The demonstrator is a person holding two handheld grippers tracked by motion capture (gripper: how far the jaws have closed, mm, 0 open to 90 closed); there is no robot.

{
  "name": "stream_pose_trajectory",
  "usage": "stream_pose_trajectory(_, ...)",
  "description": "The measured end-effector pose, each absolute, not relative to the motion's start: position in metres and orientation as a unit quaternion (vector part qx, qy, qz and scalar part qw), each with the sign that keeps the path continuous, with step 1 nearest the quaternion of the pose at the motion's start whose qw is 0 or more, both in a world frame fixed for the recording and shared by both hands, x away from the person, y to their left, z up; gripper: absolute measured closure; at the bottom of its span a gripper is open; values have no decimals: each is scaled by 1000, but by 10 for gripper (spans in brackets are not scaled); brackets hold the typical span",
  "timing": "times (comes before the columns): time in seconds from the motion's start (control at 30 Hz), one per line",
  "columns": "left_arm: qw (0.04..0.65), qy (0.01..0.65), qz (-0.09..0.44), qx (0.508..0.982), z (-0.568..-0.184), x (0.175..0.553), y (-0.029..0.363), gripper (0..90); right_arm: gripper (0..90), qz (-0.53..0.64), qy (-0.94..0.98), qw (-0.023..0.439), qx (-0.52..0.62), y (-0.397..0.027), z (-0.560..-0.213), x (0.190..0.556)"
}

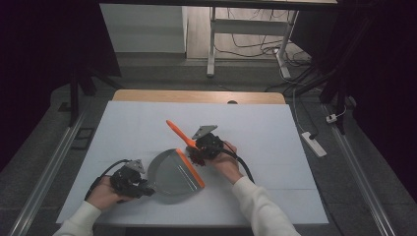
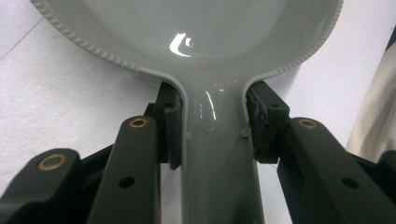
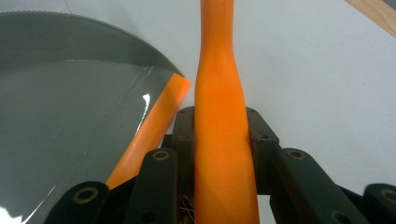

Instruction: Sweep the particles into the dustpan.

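Note:
A grey dustpan (image 1: 172, 174) with an orange lip (image 1: 191, 168) lies flat on the white table cover (image 1: 133, 128). My left gripper (image 1: 147, 189) is at its near-left side, shut on the pan's grey handle (image 2: 215, 163); in the left gripper view the pads (image 2: 172, 126) press both sides of the neck under the glossy bowl (image 2: 210, 28). My right gripper (image 1: 199, 147) is just beyond the lip, shut on the orange brush handle (image 1: 178, 132), which points up and away to the left. In the right gripper view the handle (image 3: 219, 140) runs between the jaws, with the dustpan (image 3: 60, 116) and its lip (image 3: 154, 126) at left.
The table's wooden far edge (image 1: 196, 96) shows beyond the cover. On the floor are a white power strip (image 1: 314, 143) at right and desk legs (image 1: 211, 44) with cables behind. White sleeves reach in from the bottom.

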State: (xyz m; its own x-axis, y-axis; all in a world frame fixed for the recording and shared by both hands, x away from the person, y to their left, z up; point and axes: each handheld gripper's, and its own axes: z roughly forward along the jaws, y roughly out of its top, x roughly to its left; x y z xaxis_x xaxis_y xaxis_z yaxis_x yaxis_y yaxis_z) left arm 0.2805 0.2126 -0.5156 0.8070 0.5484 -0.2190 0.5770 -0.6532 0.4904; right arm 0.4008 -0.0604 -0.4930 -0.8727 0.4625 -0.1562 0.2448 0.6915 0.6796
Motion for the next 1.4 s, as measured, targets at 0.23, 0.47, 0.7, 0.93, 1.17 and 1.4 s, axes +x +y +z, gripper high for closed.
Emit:
stream_pose_trajectory(0.23, 278, 310, -27, 909, -516, 281, 212, 624, 704, 348, 904, 148, 202, -56, -493, 394)
stream_pose_trajectory(0.47, 274, 308, -29, 910, -517, 281, 212, 624, 704, 352, 902, 149, 201, -47, -495, 384)
stream_pose_trajectory(0.7, 274, 308, -29, 911, -517, 281, 212, 623, 705, 372, 897, 117, 208, -42, -493, 377)
stream_pose_trajectory(0.93, 274, 309, -29, 910, -518, 281, 211, 623, 705, 409, 892, 77, 178, -31, -485, 362)
stream_pose_trajectory(1.17, 273, 309, -28, 911, -518, 281, 211, 623, 705, 422, 881, 98, 189, -42, -477, 366)
stream_pose_trajectory(1.4, 274, 308, -28, 911, -518, 280, 211, 624, 705, 428, 873, 113, 204, -56, -470, 370)
